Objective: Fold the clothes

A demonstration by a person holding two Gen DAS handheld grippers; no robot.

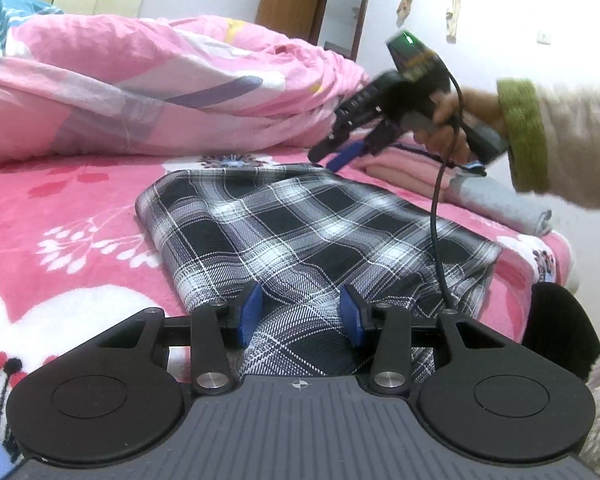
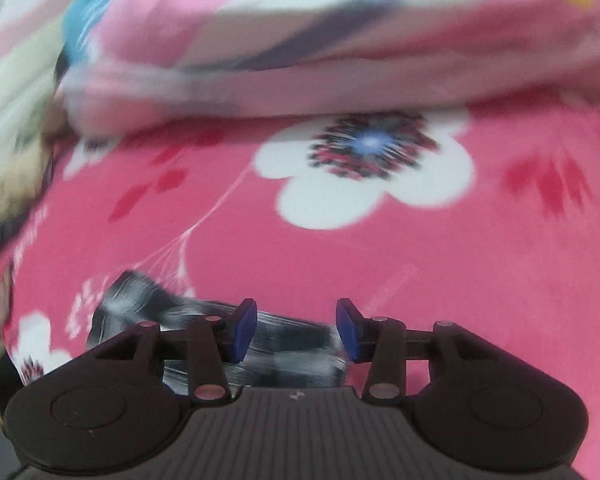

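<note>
A black-and-white plaid garment (image 1: 300, 216) lies folded on the pink flowered bedspread (image 1: 60, 208). My left gripper (image 1: 300, 314) is at its near edge. A raised fold of the plaid fills the gap between the blue pads (image 1: 252, 312), which are shut on it. A hand with a green cuff holds my right gripper (image 1: 328, 156) in the air over the garment's far edge, its jaws apart and empty. The right wrist view is blurred. There my right gripper (image 2: 296, 330) is open, with the plaid garment (image 2: 172, 312) below it and to its left.
A bunched pink duvet (image 1: 140, 80) fills the back of the bed. Folded pink clothes (image 1: 400, 164) and a folded grey piece (image 1: 500, 204) lie at the right, near the bed's edge. The right gripper's black cable (image 1: 434, 220) hangs across the plaid.
</note>
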